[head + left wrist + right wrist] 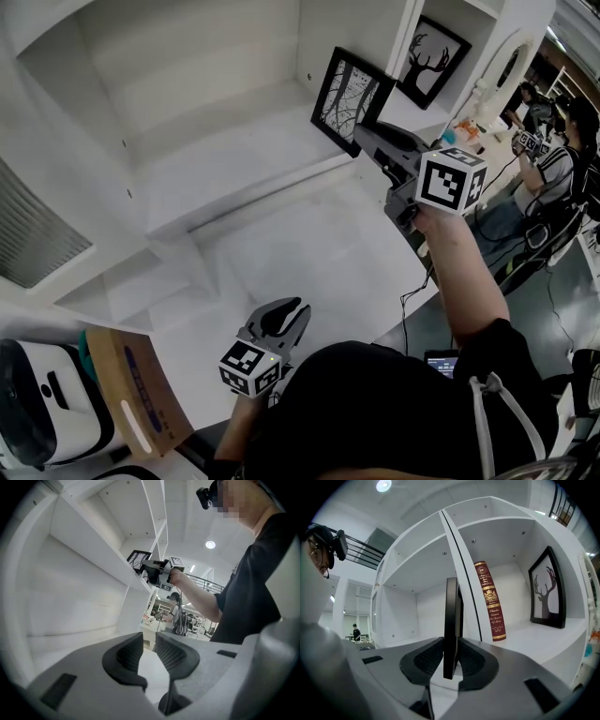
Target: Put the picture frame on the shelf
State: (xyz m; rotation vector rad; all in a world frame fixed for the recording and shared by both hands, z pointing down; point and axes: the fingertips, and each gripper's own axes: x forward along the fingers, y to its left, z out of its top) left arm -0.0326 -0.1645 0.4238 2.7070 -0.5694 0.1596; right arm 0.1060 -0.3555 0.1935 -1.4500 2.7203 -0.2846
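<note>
Two grippers: right arm stretched level toward the shelf [216,159], right gripper [451,656] clamped on the upright picture frame [349,98] standing there. Left gripper [286,319] held low and near, jaws parted, empty.

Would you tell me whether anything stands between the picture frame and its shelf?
Nothing visible: the right gripper holds the picture frame at the bare shelf compartment; the deer picture and red book stand beyond the divider.
</note>
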